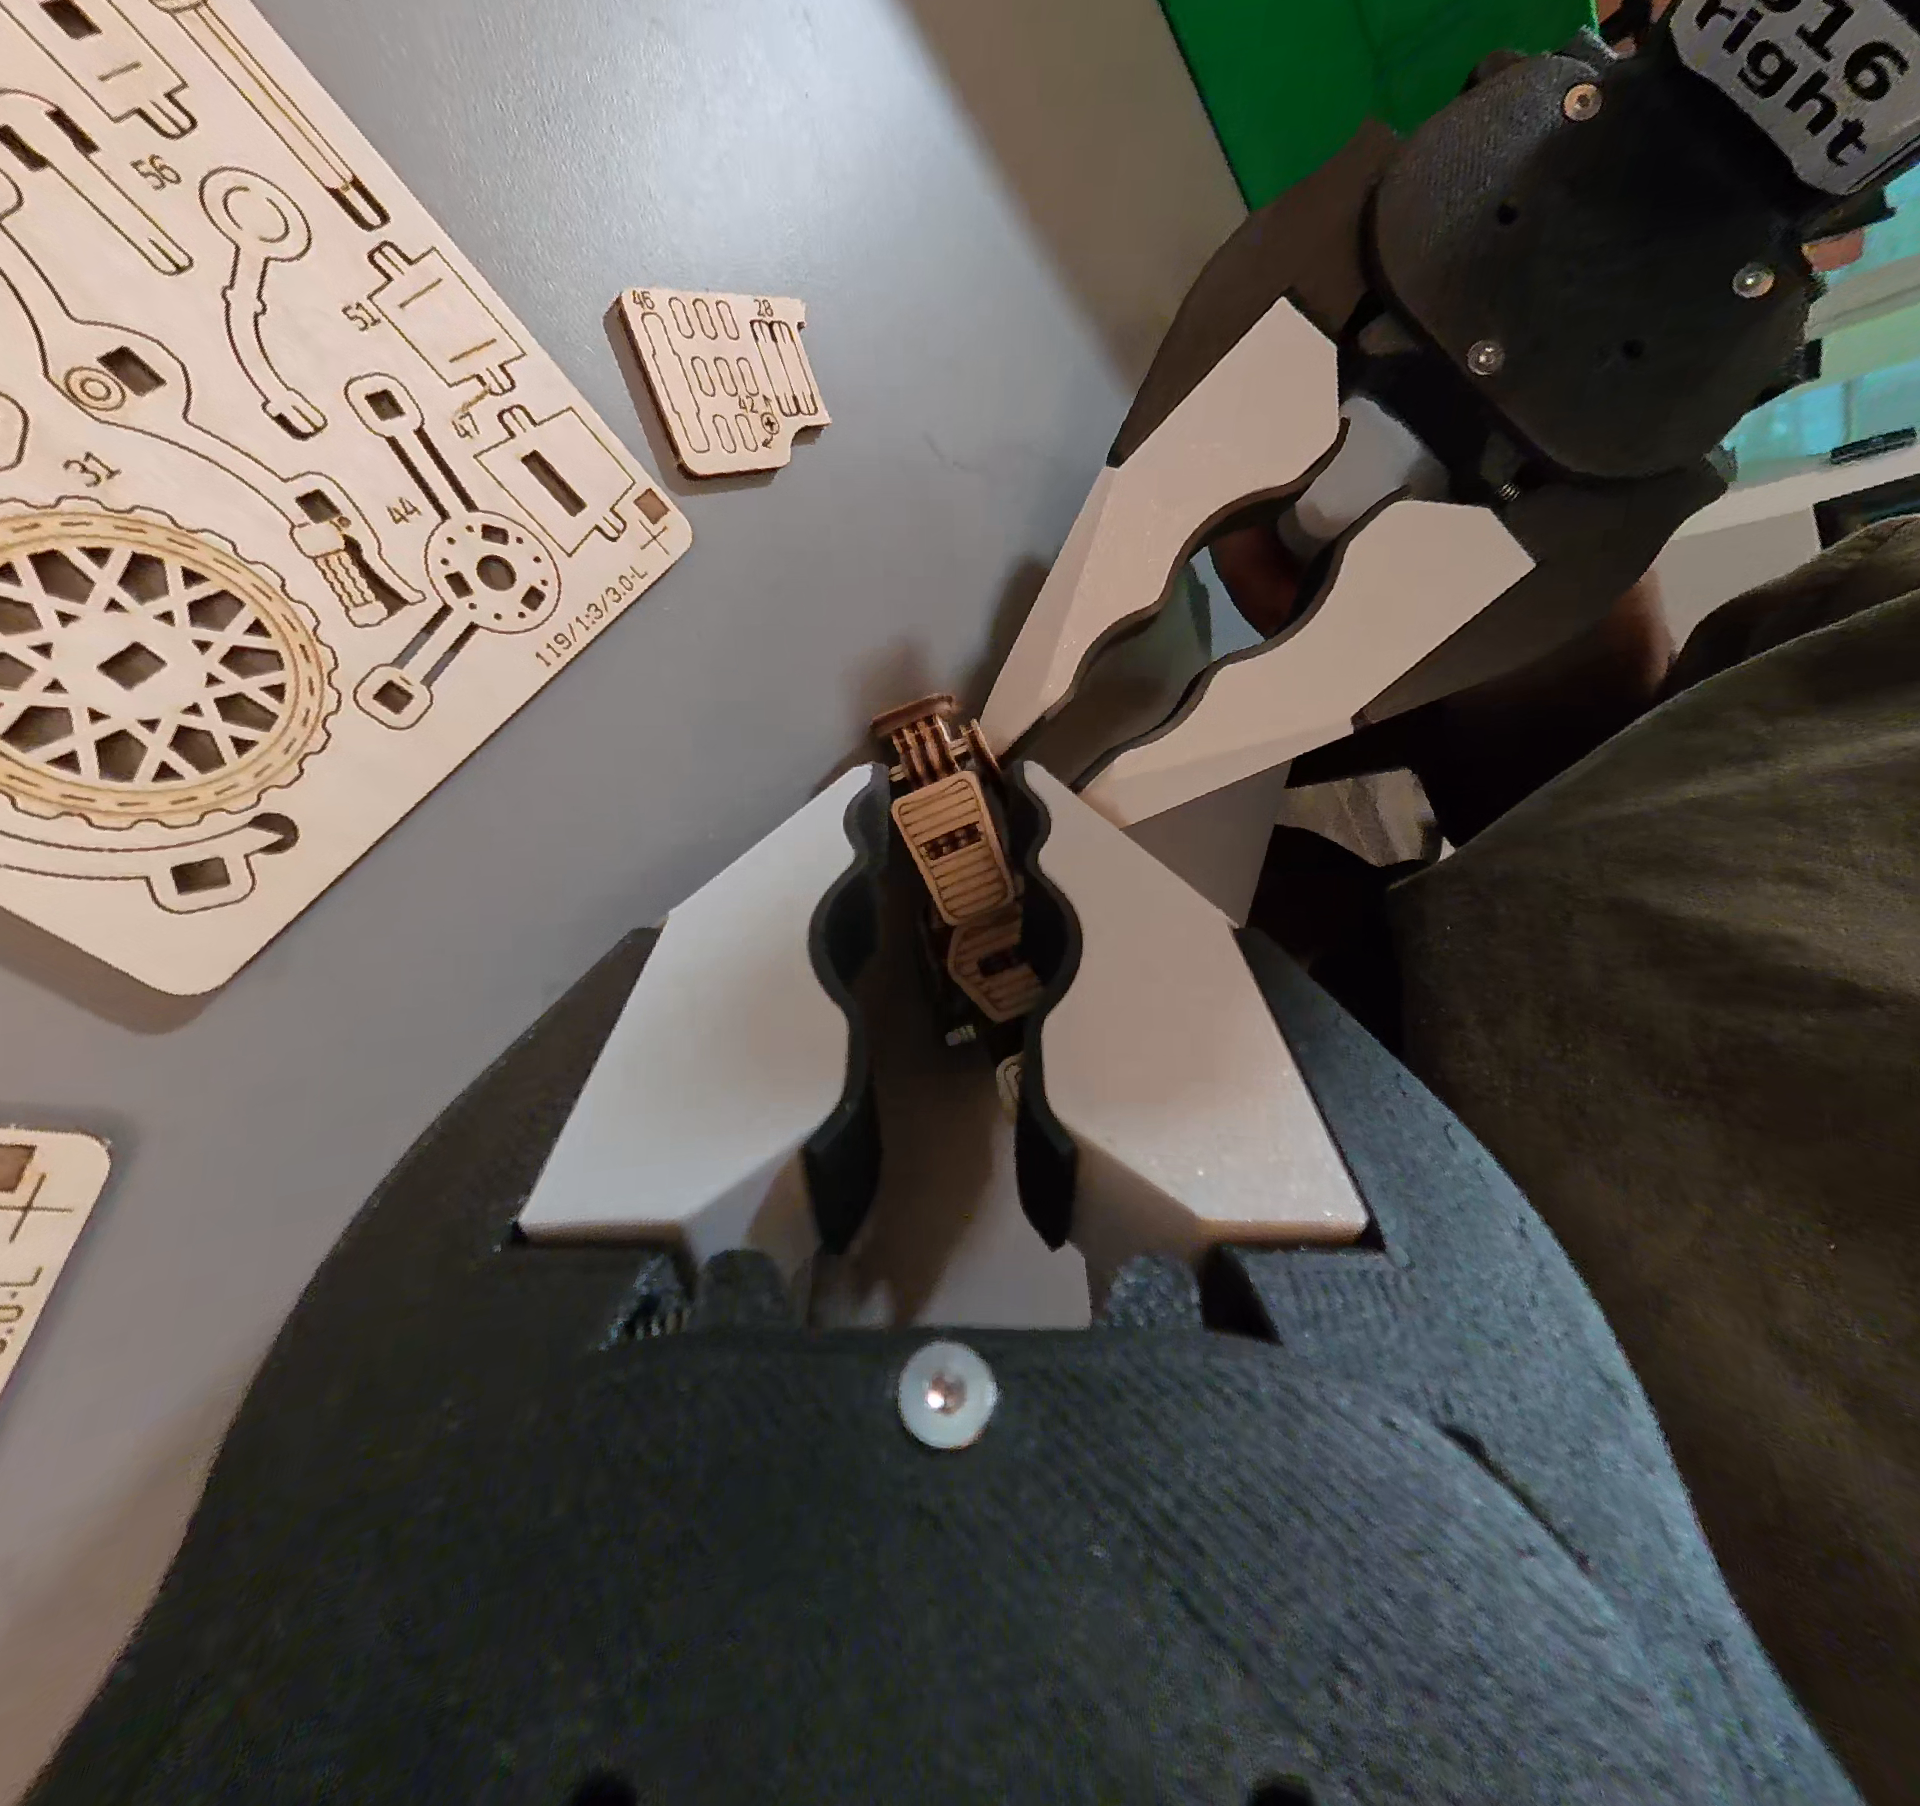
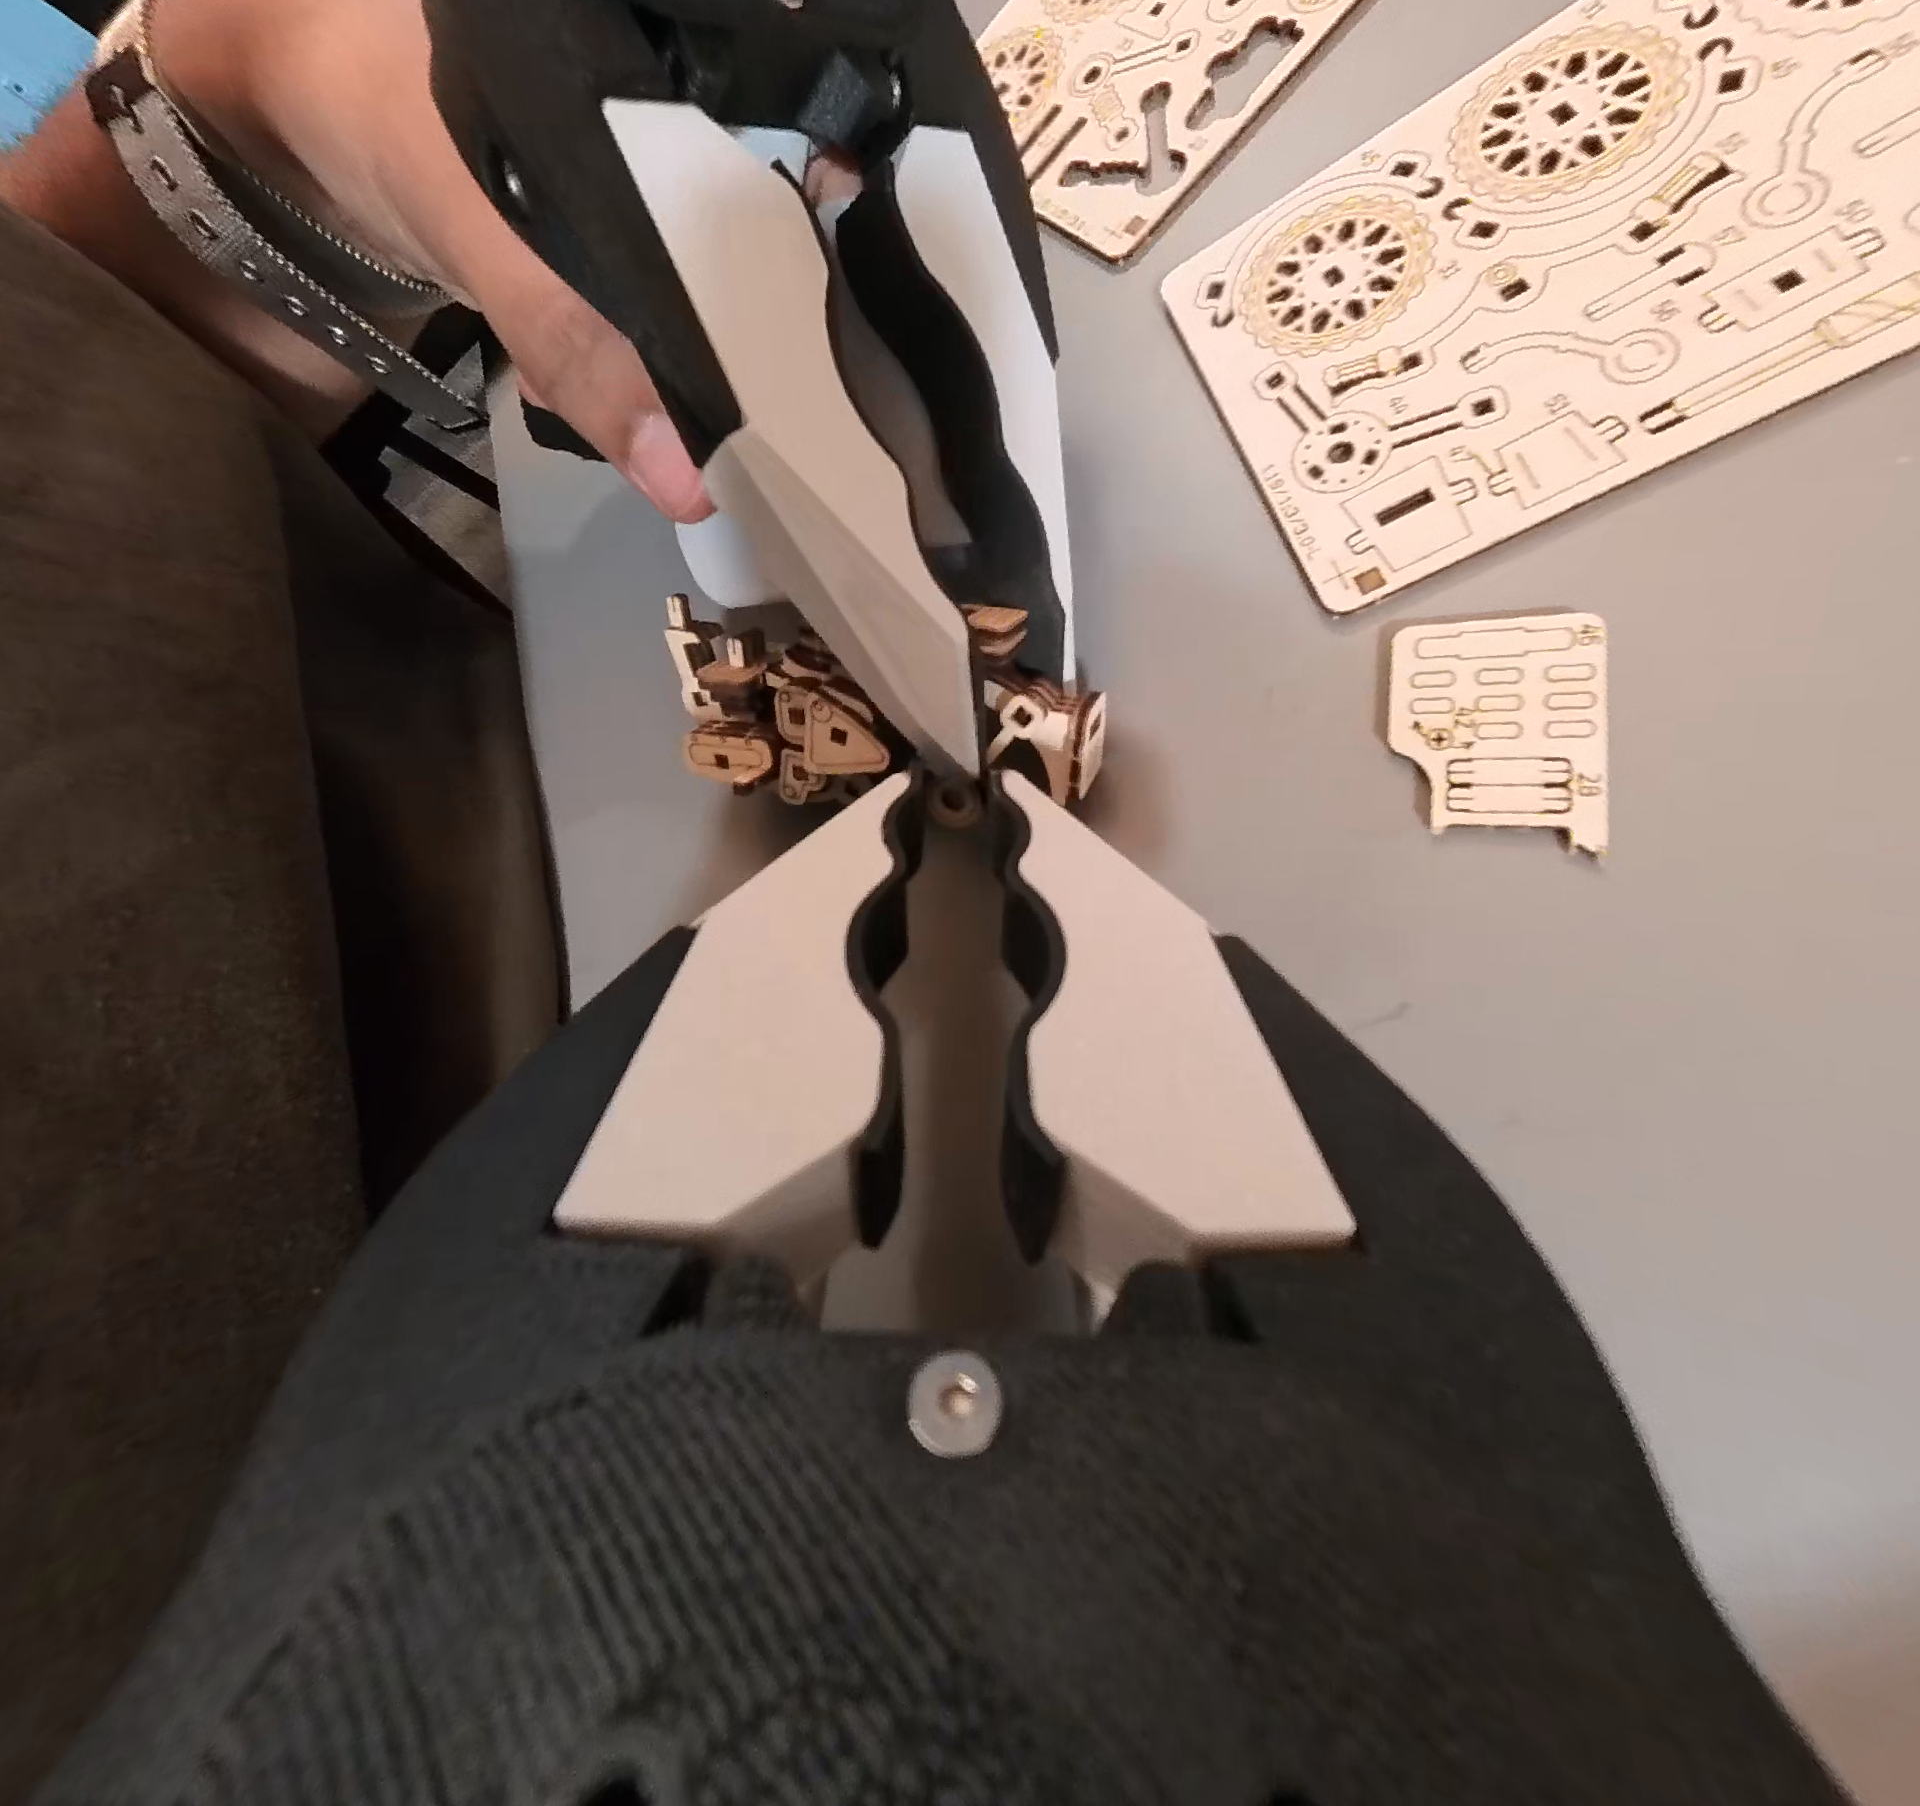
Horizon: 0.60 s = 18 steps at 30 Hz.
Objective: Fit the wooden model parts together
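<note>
A small wooden model assembly [image 1: 940, 852] of stacked brown and pale laser-cut parts sits between the fingers of my left gripper [image 1: 948, 771], which is shut on it just above the grey table [image 1: 727, 94]. In the right wrist view the assembly [image 2: 821, 728] sticks out on both sides of the left gripper [image 2: 997, 707], which comes down from the top. My right gripper [image 2: 953, 782] is shut on a small dark round part [image 2: 951, 806] at its tips, which touch the assembly. In the left wrist view the right gripper [image 1: 1023, 743] comes in from the upper right.
A large wooden part sheet [image 1: 312, 406] lies to the left, with a small broken-off sheet piece [image 1: 727, 385] and another sheet's corner [image 1: 42, 1226]. Two sheets [image 2: 1558, 302] [image 2: 1195, 42] and the small piece [image 2: 1496, 728] show at right. A hand [image 2: 468, 198], dark cloth [image 1: 1662, 1029], green object [image 1: 1351, 21]. My left and right fingertips are right by each other. The left tips stand about 7 centimetres off the small piece [image 2: 1496, 728]. It turns up in the left wrist view [image 1: 753, 377] as well.
</note>
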{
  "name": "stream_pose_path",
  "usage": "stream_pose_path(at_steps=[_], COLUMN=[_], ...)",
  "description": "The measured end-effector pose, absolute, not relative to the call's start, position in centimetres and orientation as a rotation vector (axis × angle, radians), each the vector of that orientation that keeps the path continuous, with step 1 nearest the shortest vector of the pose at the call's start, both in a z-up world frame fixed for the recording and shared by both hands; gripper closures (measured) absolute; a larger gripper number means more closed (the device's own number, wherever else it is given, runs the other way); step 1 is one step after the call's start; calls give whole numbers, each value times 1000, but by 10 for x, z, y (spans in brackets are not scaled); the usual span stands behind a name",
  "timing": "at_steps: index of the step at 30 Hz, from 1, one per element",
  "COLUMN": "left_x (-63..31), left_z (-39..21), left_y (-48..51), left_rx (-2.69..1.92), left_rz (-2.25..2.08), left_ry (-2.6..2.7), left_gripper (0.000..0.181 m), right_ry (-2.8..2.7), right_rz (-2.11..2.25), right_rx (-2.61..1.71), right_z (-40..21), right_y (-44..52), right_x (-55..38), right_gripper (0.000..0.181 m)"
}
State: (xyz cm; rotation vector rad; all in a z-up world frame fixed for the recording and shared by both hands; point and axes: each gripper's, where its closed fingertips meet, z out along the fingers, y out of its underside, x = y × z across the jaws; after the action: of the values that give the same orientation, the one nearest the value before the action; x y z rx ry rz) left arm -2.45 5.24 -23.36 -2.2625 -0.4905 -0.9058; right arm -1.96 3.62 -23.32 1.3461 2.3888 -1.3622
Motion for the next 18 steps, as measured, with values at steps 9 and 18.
stream_pose_path(at_steps=[9,18], left_x=[-34,-49], left_z=[-224,-215], left_y=[54,54], left_rx=[-2125,-2007], left_rz=[-960,-953], left_ry=[-561,-578], left_gripper=[166,167], right_ry=[2314,2180], right_rz=[-1403,-1640], right_rx=[1351,1468], right_z=[-231,-210], right_y=[46,70], right_x=[-19,-39], right_gripper=[171,170])
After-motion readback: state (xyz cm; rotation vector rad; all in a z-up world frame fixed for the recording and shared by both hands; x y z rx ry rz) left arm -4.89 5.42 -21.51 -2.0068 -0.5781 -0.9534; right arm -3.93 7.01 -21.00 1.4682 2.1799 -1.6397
